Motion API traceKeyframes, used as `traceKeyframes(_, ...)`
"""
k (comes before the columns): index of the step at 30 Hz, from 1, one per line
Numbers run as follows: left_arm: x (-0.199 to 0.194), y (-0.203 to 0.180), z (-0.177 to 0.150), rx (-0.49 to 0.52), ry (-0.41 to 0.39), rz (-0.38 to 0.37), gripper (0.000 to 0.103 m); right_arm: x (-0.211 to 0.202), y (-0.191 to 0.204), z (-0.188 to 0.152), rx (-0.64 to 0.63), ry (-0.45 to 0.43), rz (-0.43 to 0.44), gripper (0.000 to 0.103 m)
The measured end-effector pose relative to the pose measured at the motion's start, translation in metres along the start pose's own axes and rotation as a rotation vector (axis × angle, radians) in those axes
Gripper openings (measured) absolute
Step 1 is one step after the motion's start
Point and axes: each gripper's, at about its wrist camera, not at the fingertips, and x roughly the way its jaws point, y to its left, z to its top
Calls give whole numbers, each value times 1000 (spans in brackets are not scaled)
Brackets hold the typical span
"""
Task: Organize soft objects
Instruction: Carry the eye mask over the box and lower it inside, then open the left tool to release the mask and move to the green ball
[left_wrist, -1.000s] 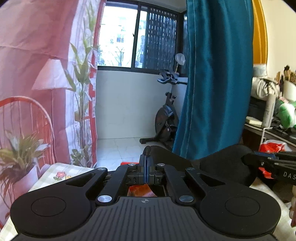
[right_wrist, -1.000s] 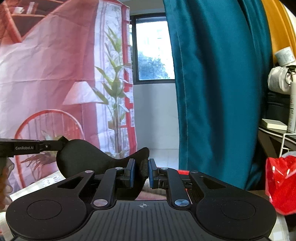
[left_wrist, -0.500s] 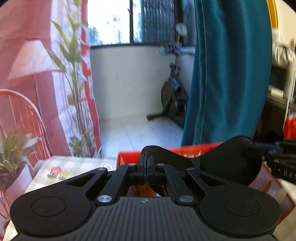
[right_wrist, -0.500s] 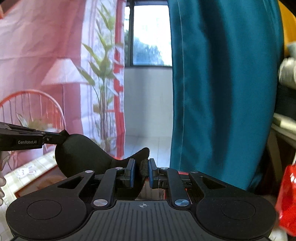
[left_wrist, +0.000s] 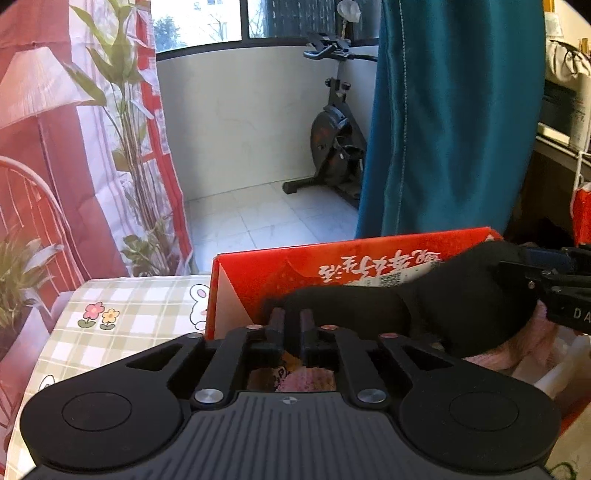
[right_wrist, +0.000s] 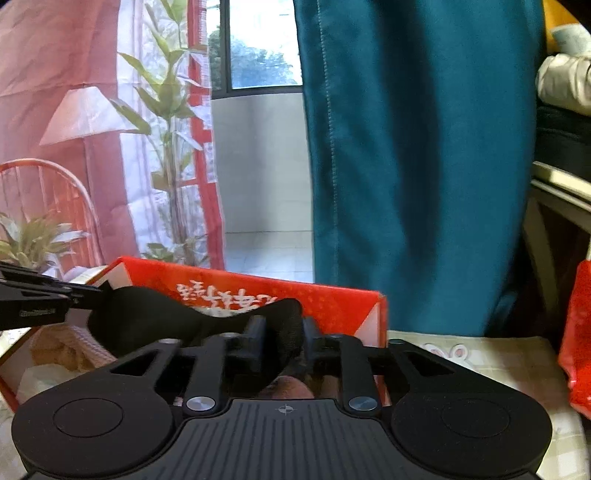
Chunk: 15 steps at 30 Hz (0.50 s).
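A black padded eye mask (left_wrist: 443, 306) hangs between my two grippers over an open red cardboard box (left_wrist: 258, 273). My left gripper (left_wrist: 291, 321) has the mask's left end between its fingers; its jaws are opening and a narrow gap shows. In the right wrist view my right gripper (right_wrist: 282, 328) has the mask's (right_wrist: 147, 314) other end drooping loose between its fingers, jaws opening and standing wider. Inside the red box (right_wrist: 332, 299) lie a pink fluffy cloth (left_wrist: 517, 350) and a beige knit piece (right_wrist: 62, 350).
The box stands on a table with a checked cloth (left_wrist: 122, 325) printed with flowers. A teal curtain (left_wrist: 443, 110) hangs behind the box, an exercise bike (left_wrist: 336, 140) stands beyond on the tiled floor. A red bag (right_wrist: 580, 332) sits at the right.
Both grippers have come down and tipped forward, bringing the red box into view under the mask. Both pairs of jaws, shut on the mask before, have parted.
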Motion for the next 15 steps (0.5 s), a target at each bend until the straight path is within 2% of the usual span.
traceKeyframes(1, -3, 0, 0, 3, -2, -1, 24, -2, 1, 1, -4, -7, -6, 36)
traceKeyframes(2, -7, 1, 0, 7, -9, 2, 37, -4, 2, 1, -13, -11, -14, 42)
traceKeyframes(3, -11, -1, 0, 8, -16, 3, 45, -7, 2, 1, -24, -14, -26, 44)
traceKeyframes(10, -45, -7, -2, -2, -53, -29, 45, -37, -1, 2, -33, -27, -14, 45)
traceKeyframes(15, -75, -18, -18, -23, -63, -69, 46, -70, 1, -7, -47, -35, 9, 45)
